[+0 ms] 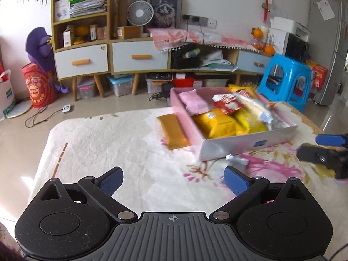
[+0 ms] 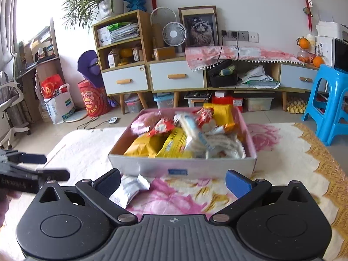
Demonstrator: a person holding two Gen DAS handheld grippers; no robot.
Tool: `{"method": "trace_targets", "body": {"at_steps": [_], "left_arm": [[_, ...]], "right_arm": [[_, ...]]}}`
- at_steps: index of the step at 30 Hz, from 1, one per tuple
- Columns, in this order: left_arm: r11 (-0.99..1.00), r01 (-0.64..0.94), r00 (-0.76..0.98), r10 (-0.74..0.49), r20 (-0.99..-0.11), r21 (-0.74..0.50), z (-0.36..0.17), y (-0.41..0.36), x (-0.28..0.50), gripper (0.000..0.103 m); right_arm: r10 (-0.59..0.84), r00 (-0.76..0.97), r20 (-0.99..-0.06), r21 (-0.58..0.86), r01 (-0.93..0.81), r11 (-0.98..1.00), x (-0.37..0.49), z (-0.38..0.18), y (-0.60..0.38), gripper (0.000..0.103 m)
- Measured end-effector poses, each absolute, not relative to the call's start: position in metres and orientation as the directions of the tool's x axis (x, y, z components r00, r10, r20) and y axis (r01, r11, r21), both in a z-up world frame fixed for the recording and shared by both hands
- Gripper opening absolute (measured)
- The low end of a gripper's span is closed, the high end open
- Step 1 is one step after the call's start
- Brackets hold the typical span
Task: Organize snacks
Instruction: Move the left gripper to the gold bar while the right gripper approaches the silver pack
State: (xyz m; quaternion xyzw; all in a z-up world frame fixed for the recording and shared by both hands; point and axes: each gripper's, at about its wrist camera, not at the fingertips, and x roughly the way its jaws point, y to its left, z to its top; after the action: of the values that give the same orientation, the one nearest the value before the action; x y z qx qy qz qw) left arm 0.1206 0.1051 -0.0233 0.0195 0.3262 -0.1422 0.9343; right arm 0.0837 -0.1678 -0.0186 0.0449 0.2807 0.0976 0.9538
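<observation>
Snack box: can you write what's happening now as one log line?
left claw open | right claw open | snack box full | silver packet outside | gold packet outside

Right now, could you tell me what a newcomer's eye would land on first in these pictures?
First, the pink-lined cardboard box on the floral cloth, heaped with yellow, red and white snack packs. Two strays lie outside it: a flat golden-brown packet beside its left wall and a small silver wrapper just before its front. Both the left gripper and right gripper hover open and empty.
</observation>
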Motion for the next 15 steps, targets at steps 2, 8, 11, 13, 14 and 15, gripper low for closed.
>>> {"method": "trace_targets", "body": {"at_steps": [2, 8, 11, 13, 14, 15], "left_arm": [[0.963, 0.267, 0.743, -0.223, -0.631, -0.026, -0.032, 0.108, 0.129, 0.1], [0.98, 0.198, 0.738, -0.171, -0.653, -0.033, -0.049, 0.118, 0.168, 0.1], [0.982, 0.181, 0.746, -0.175, -0.643, -0.057, -0.051, 0.117, 0.19, 0.1], [0.981, 0.18, 0.746, -0.181, -0.641, -0.067, -0.053, 0.115, 0.205, 0.1], [0.979, 0.186, 0.743, -0.192, -0.641, -0.078, -0.054, 0.114, 0.212, 0.1], [0.977, 0.192, 0.742, -0.204, -0.639, -0.088, -0.055, 0.112, 0.218, 0.1]], "right_arm": [[0.217, 0.814, -0.54, 0.131, -0.173, 0.976, 0.083, -0.024, -0.159, 0.095], [0.226, 0.793, -0.566, 0.104, -0.203, 0.974, 0.085, -0.036, -0.138, 0.095], [0.224, 0.783, -0.58, 0.093, -0.21, 0.973, 0.087, -0.043, -0.131, 0.095], [0.221, 0.774, -0.594, 0.084, -0.213, 0.973, 0.089, -0.049, -0.126, 0.095], [0.219, 0.769, -0.6, 0.078, -0.216, 0.973, 0.09, -0.052, -0.124, 0.095], [0.218, 0.766, -0.605, 0.071, -0.221, 0.973, 0.091, -0.054, -0.122, 0.095]]}}
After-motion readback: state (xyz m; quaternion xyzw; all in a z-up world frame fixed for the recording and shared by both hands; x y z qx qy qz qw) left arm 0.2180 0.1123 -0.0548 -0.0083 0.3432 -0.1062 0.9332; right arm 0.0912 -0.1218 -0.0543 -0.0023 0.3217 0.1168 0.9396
